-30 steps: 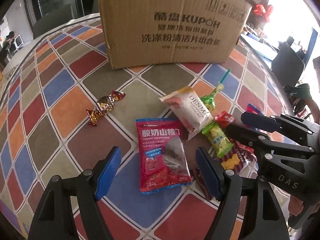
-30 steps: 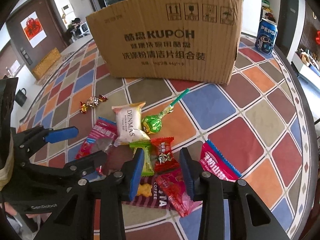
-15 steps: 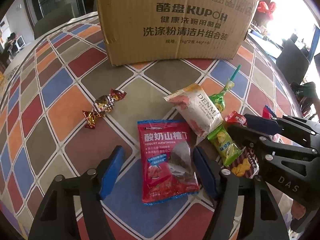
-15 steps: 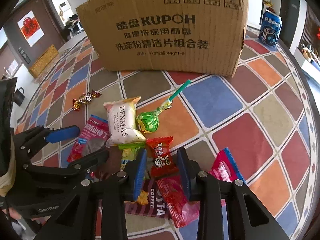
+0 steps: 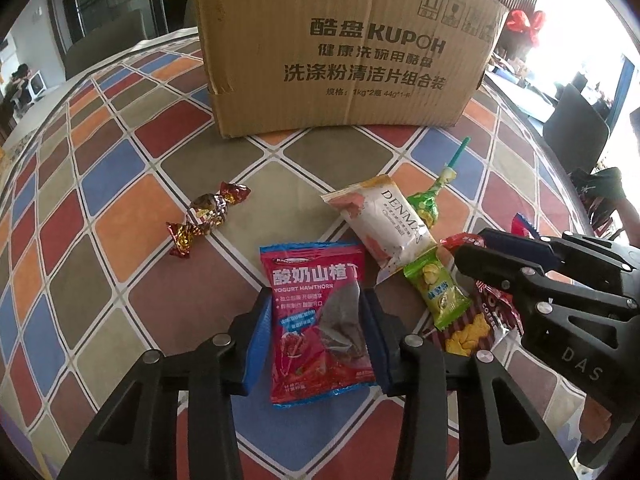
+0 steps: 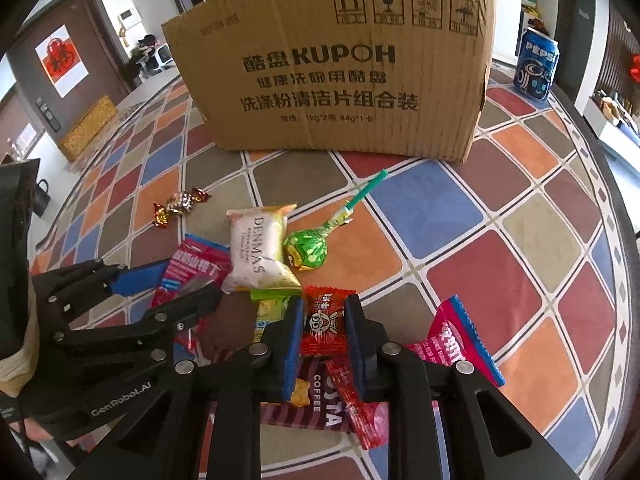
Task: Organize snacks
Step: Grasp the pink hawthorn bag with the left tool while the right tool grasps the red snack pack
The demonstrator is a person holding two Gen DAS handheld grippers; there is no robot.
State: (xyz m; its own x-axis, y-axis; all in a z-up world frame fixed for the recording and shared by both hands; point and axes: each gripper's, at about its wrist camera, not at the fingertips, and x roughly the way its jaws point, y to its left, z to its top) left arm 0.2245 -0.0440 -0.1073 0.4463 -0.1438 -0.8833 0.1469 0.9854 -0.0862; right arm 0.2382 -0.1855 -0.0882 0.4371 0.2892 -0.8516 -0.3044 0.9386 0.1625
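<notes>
On the chequered tabletop [image 5: 100, 240], at six o'clock from the cardboard box [image 5: 340, 48], the snacks lie in a loose heap. The left tongs [image 5: 316, 336] are closing on the red hawthorn packet [image 5: 316, 316], which lies flat between the blue pads with both pads at its side edges. The right tongs [image 6: 322, 332] are clamped together on the small red candy [image 6: 324, 320], at twelve o'clock from the coffee sachet [image 6: 320, 400].

Both wrappers look light, thin and slick, so they will likely crumple and could slide; a hold across the filled middle seems safer than one on a crimped end.

Around them: the white Denmas bar [image 6: 258, 248] at eleven o'clock from the red candy, the green lollipop [image 6: 306, 250] just beside it, a green sachet [image 5: 434, 292] partly under the bar, a pink packet [image 6: 452, 340] at three o'clock, and a foil-wrapped sweet [image 5: 204, 216] well apart at ten o'clock. The overlapping sachets may drag along when either snack is lifted, and each gripper crowds the other.
</notes>
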